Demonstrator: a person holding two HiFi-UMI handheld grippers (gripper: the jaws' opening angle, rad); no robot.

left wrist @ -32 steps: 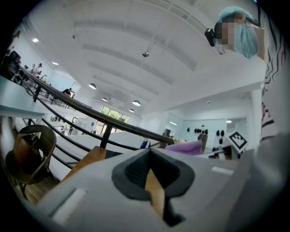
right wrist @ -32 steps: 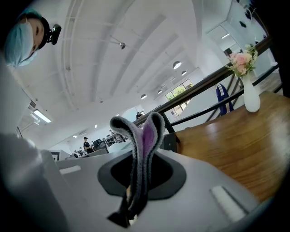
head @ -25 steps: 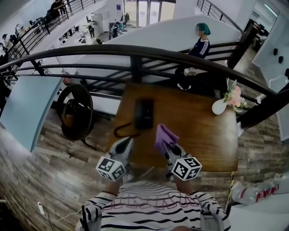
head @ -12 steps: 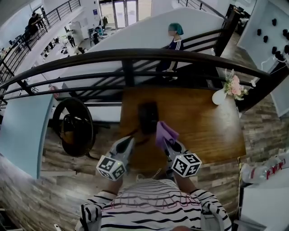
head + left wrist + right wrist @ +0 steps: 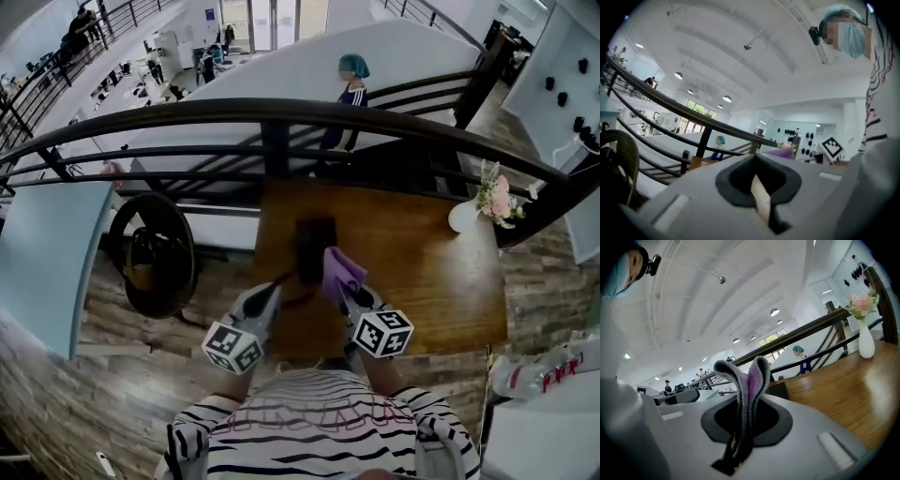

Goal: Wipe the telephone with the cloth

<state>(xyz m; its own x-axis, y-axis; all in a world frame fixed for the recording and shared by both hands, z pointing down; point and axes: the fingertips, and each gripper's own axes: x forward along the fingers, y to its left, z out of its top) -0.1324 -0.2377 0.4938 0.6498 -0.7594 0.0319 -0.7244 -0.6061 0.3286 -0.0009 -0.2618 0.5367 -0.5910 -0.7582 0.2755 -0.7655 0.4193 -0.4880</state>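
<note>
A black telephone (image 5: 316,246) lies on the wooden table (image 5: 422,272), its cord (image 5: 292,279) curling off toward the near left edge. My right gripper (image 5: 343,289) is shut on a purple cloth (image 5: 339,270), which stands up from its jaws just right of the telephone's near end. In the right gripper view the folded cloth (image 5: 749,380) sticks up between the jaws of that gripper (image 5: 746,397), with the telephone (image 5: 778,390) behind it. My left gripper (image 5: 266,293) hovers at the table's near left edge, jaws together and holding nothing (image 5: 756,159).
A white vase (image 5: 463,217) with pink flowers (image 5: 496,199) stands at the table's far right corner. A dark metal railing (image 5: 281,117) runs behind the table. A round wicker chair (image 5: 150,251) sits left of it. A person (image 5: 352,89) stands beyond the railing.
My right gripper and the cloth have edged closer to the telephone. The head view has swung a little. The left gripper stays by the table's near edge.
</note>
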